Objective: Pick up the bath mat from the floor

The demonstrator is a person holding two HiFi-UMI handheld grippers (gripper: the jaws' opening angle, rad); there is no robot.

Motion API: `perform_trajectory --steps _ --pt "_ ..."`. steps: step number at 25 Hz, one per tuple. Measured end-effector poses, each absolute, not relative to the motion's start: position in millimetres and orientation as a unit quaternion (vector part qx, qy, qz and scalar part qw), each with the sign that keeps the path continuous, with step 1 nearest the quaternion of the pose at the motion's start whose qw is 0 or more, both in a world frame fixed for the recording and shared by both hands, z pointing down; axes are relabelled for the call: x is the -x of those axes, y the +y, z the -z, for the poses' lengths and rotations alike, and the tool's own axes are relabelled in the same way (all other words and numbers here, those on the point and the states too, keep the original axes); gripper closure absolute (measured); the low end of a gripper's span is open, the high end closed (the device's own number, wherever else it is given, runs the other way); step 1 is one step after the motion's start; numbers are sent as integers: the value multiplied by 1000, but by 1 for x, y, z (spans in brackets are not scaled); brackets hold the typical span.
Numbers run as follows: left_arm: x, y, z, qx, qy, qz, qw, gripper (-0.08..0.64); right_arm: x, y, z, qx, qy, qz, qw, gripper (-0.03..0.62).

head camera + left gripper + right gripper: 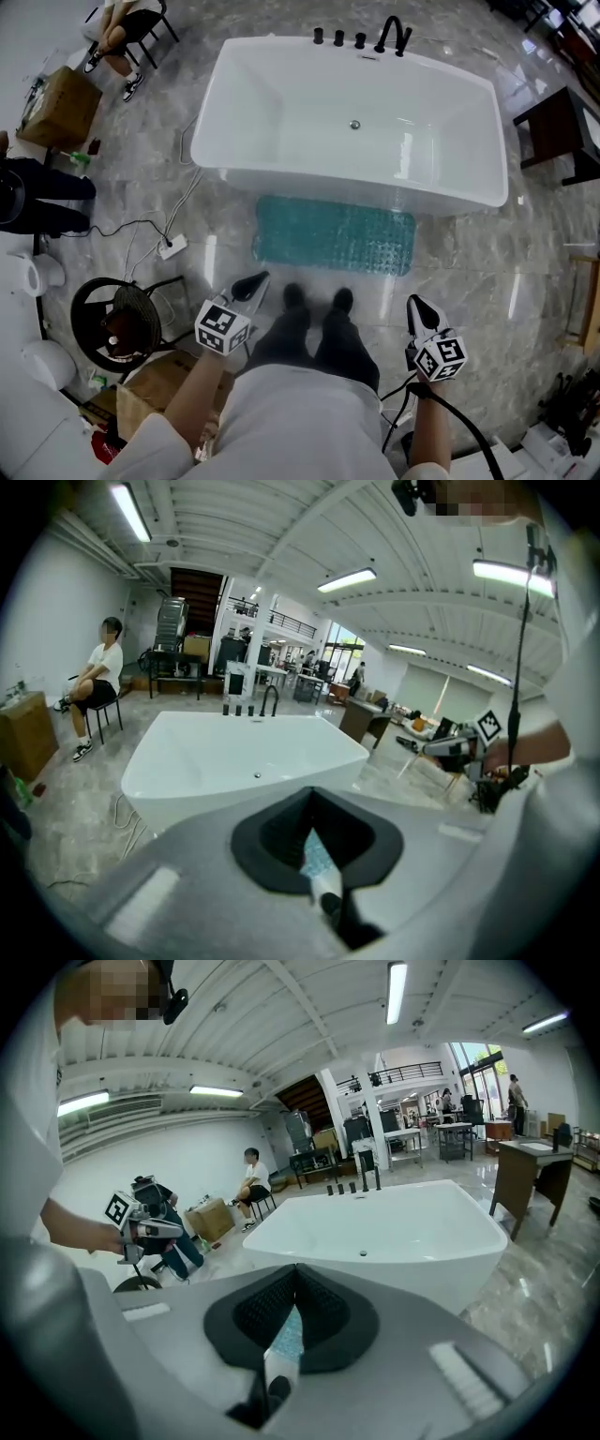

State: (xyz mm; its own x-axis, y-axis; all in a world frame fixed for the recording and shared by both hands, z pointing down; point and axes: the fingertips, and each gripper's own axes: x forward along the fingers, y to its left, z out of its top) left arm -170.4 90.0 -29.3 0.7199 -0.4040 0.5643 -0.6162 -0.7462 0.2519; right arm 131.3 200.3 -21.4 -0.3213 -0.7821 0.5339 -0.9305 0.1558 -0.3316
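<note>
The pick-up has not begun; the bath mat point(333, 234) lies flat on the floor, its far edge close against the bathtub point(217, 94) and its near edge just ahead of the person's feet. The left gripper point(255, 280) and right gripper point(416, 306) hang above the floor, well apart from the mat; both have their jaws pressed together with nothing between them. The next move probably calls for lowering toward the near edge and parting the jaws; a thin mat lying flat may need one jaw slid under it.
</note>
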Motion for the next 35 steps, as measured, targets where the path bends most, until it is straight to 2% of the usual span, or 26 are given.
perform_trajectory --steps 10,14,35 --pt "163 66 -19 -902 -263 -233 251 558 -136 181 -36 -594 -716 -346 119 586" --pt "153 59 -50 -890 -279 -233 276 558 -146 167 -69 -602 -702 -368 99 586" --pt "121 29 -227 -864 -319 -248 301 558 -183 128 -247 -579 -702 -401 102 586"
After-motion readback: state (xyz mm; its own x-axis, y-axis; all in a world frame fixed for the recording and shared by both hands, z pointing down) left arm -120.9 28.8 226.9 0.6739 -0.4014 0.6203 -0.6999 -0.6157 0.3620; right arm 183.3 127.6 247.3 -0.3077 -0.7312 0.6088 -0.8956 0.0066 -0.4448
